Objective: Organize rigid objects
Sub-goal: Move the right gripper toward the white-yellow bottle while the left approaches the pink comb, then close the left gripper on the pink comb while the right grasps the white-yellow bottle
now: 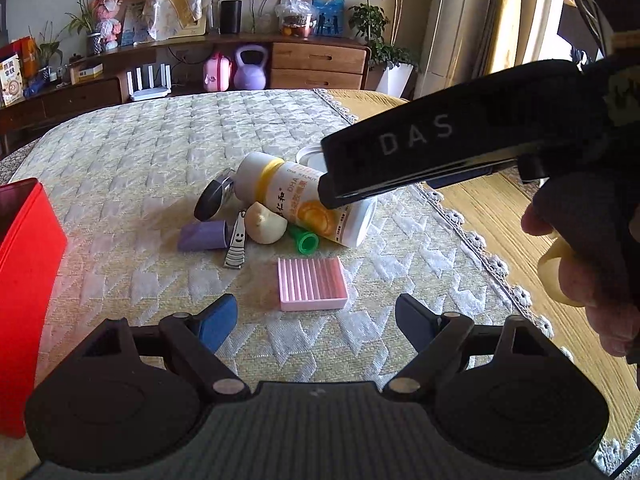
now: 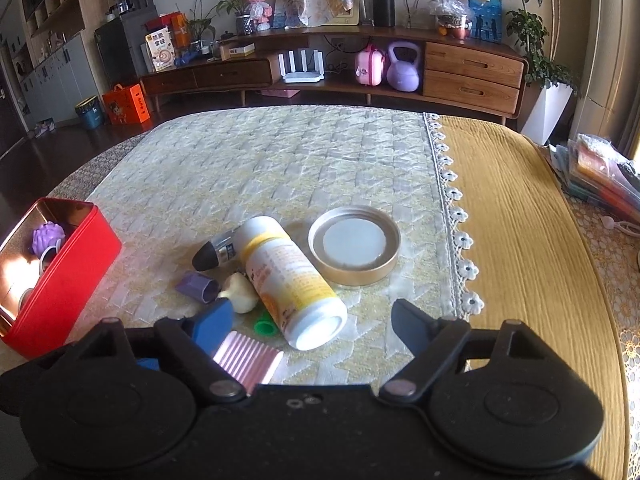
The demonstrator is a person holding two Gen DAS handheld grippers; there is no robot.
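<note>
The left gripper [image 1: 316, 322] hovers with jaws spread wide and empty above the quilted cream cloth [image 1: 140, 184] on the bench. Just ahead lies a pink ribbed rectangular tray [image 1: 312, 283]. Beyond it sits a cluster: a steel nail clipper [image 1: 236, 246], a purple plastic cap [image 1: 203, 235], a garlic bulb [image 1: 266, 224], a green cap [image 1: 305, 240] and a white pill bottle with a yellow label [image 1: 288, 196] lying on its side. The right gripper [image 2: 312, 326], jaws likewise wide and empty, hangs over the bottle's base. Farther off rests a round gold-rimmed lid [image 2: 354, 246]. A red metal tin [image 2: 64, 276] stands at the left.
</note>
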